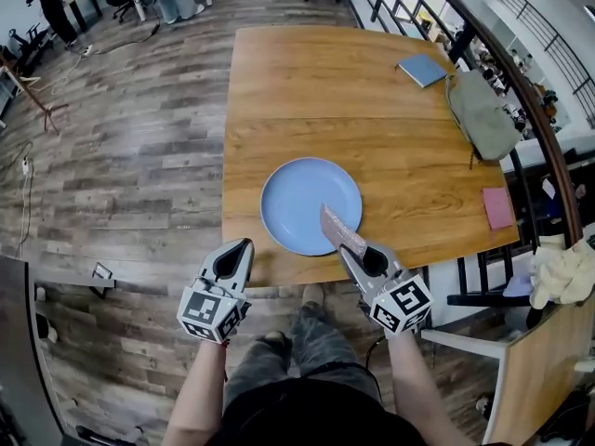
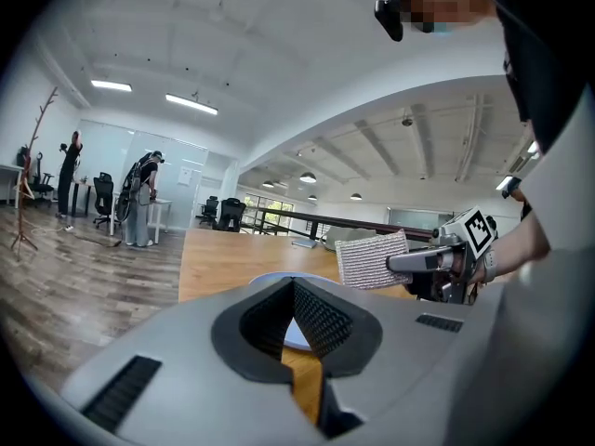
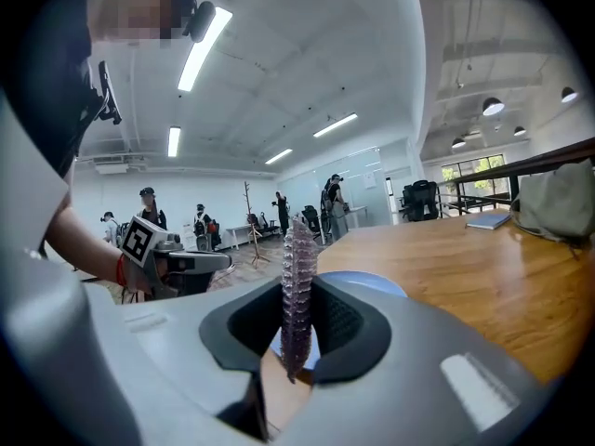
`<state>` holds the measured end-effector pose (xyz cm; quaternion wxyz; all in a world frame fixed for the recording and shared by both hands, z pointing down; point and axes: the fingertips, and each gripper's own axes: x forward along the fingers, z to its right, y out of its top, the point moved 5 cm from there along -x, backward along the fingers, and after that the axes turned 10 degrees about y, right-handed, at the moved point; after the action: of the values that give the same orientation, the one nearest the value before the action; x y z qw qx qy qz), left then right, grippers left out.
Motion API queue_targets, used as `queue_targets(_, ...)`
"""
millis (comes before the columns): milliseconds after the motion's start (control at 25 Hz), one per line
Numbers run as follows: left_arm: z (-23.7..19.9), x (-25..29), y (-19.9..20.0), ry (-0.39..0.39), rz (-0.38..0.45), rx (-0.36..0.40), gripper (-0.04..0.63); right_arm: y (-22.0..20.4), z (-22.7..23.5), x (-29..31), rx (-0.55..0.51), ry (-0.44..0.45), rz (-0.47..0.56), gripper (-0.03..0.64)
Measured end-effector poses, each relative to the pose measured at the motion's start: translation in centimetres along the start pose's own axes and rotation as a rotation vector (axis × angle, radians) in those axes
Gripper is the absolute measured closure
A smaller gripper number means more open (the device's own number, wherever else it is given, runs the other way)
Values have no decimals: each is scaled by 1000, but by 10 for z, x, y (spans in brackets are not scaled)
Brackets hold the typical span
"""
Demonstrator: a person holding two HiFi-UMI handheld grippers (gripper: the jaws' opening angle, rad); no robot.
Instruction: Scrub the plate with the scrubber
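Observation:
A round blue plate point(image 1: 310, 204) lies near the front edge of the wooden table point(image 1: 372, 110). My right gripper point(image 1: 346, 252) is shut on the scrubber point(image 1: 340, 230), a flat pinkish-grey knobbly pad that stands on edge and reaches over the plate's near right rim. In the right gripper view the scrubber point(image 3: 298, 286) rises upright between the jaws, with the plate point(image 3: 367, 282) just behind it. My left gripper point(image 1: 244, 245) is shut and empty, hanging just off the table's front edge, left of the plate. The left gripper view shows the scrubber point(image 2: 372, 259) from its broad side.
At the table's far right lie a blue notebook point(image 1: 423, 70) and a grey bag point(image 1: 482, 114); a pink pad point(image 1: 497, 208) sits at the right edge. A dark railing point(image 1: 521, 91) runs along the right. People and office chairs stand far back on the wood floor.

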<state>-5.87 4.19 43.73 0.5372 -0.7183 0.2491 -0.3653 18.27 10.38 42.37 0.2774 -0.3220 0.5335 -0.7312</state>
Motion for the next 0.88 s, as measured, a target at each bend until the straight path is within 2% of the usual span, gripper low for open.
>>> queue_targets(200,5,39,-10,2,-49,-86,600,-10,37,17,-48,65,-119,537)
queue_targets(320,7,57,-21,-8,-114,-130,578,-19,50,30,-146,101,-234,537)
queue_targets(400,6,65,-29,0,-163,-150,531,-25,53,41,-248,126,-319,537)
queue_targets(520,4,75,-38,44,-235,-143,498,-30,58,54,-414,172,-417,537)
queue_targets(760,-10,89,-47,179,-311,-100,425,-31,65,77,-732,277,-496,537)
queue_targets(880,-14,94,-51,182,-349,-112,416,-37,62,83,-913,331,-548,537)
